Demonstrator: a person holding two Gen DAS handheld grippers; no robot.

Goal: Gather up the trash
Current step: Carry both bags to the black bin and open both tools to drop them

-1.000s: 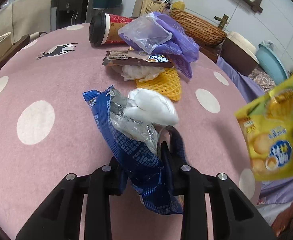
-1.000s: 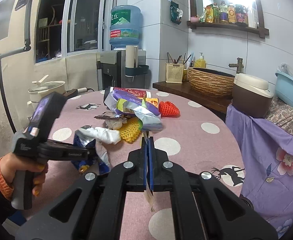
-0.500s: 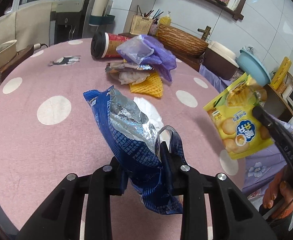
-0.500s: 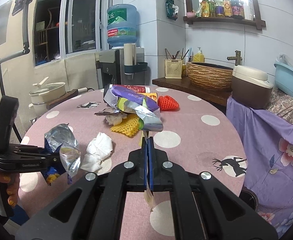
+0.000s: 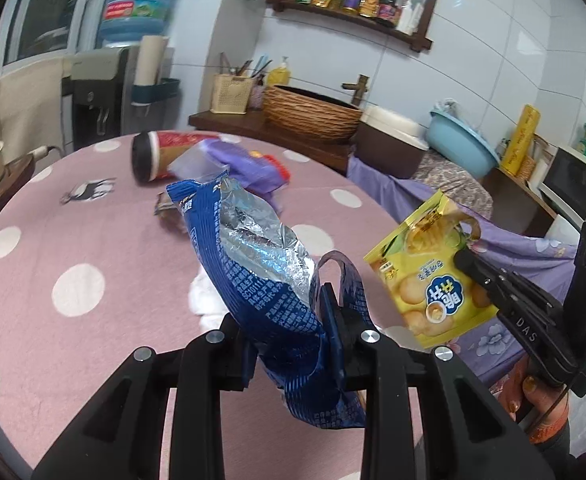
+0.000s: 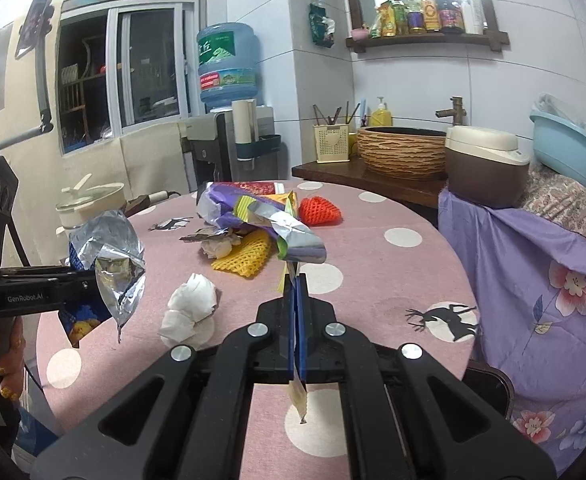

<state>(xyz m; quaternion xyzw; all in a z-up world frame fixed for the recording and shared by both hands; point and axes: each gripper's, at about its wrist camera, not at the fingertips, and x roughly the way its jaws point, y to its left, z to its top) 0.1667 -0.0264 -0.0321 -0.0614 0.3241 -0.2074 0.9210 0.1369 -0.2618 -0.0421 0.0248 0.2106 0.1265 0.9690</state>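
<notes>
Blue foil bag (image 5: 277,280) upright, open, pinched; yellow biscuit packet (image 5: 433,276) pinched; crumpled tissue (image 6: 191,312) on table.

On the pink spotted table (image 6: 373,236): 1 crumpled white tissue (image 6: 191,312), 1 yellow foam net (image 6: 243,258), 1 red foam net (image 6: 319,211), 1 purple wrapper (image 6: 249,212), 1 brown wrapper (image 6: 205,237) and 1 paper cup (image 5: 161,156) lying on its side. Held above it: 1 blue foil bag (image 5: 277,280) and 1 yellow biscuit bag (image 5: 429,280). Grippers counted: 2, the left gripper (image 5: 293,340) and the right gripper (image 6: 296,320).
</notes>
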